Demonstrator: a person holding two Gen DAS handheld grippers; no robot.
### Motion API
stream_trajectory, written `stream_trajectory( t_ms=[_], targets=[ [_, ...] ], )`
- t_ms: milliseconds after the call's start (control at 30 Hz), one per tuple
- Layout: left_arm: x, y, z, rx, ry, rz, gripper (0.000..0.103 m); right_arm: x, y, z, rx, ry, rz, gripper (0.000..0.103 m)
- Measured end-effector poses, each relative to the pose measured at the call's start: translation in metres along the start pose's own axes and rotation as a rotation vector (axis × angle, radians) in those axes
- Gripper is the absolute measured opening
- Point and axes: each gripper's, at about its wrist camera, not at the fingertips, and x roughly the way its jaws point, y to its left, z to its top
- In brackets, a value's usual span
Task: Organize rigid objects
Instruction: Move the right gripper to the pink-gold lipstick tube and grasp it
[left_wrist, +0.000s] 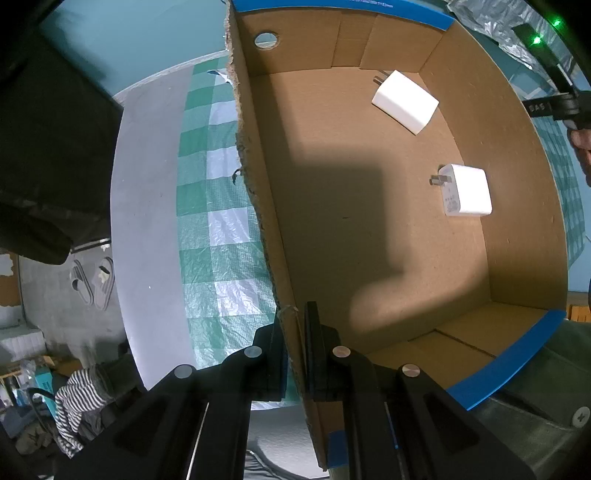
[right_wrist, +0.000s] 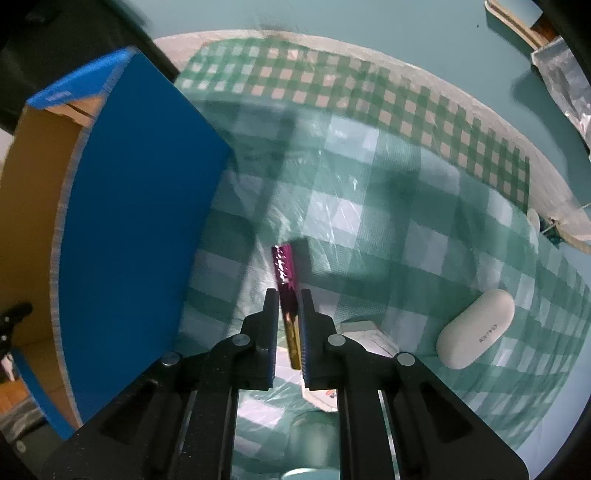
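Note:
My left gripper (left_wrist: 294, 314) is shut on the torn left wall of an open cardboard box (left_wrist: 258, 184) with blue outer sides. Two white plug chargers lie on the box floor, one far (left_wrist: 404, 101) and one nearer at the right (left_wrist: 466, 190). My right gripper (right_wrist: 289, 299) is shut on a shiny magenta and gold bar (right_wrist: 286, 284), held above the green checked tablecloth (right_wrist: 369, 206). The box's blue side (right_wrist: 136, 206) stands to the left of that gripper. A white oval case (right_wrist: 476, 334) lies on the cloth at the right.
A small white box (right_wrist: 369, 334) lies just right of the right gripper's fingers. The round table's pale edge (left_wrist: 147, 221) curves left of the box, with floor, slippers (left_wrist: 94, 282) and striped cloth (left_wrist: 74, 406) below. Crinkled foil (right_wrist: 565, 74) sits at the far right.

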Motion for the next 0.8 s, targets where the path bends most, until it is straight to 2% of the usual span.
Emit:
stream_trajectory(
  t_ms=[300, 533, 633, 800],
  targets=[
    [0.000, 0.000, 0.000, 0.004, 0.001, -0.004, 0.008, 0.011, -0.002, 0.003, -0.021, 0.028, -0.004, 0.012],
    [0.000, 0.000, 0.001, 0.004, 0.001, -0.005, 0.008, 0.026, 0.003, 0.001, -0.049, 0.065, -0.059, 0.012],
    [0.001, 0.001, 0.001, 0.004, 0.002, -0.006, 0.008, 0.026, 0.006, 0.000, -0.060, 0.051, -0.086, 0.010],
    [0.001, 0.000, 0.002, 0.007, 0.005, -0.005, 0.008, 0.015, 0.005, -0.002, -0.035, 0.020, -0.057, 0.010]
  ],
)
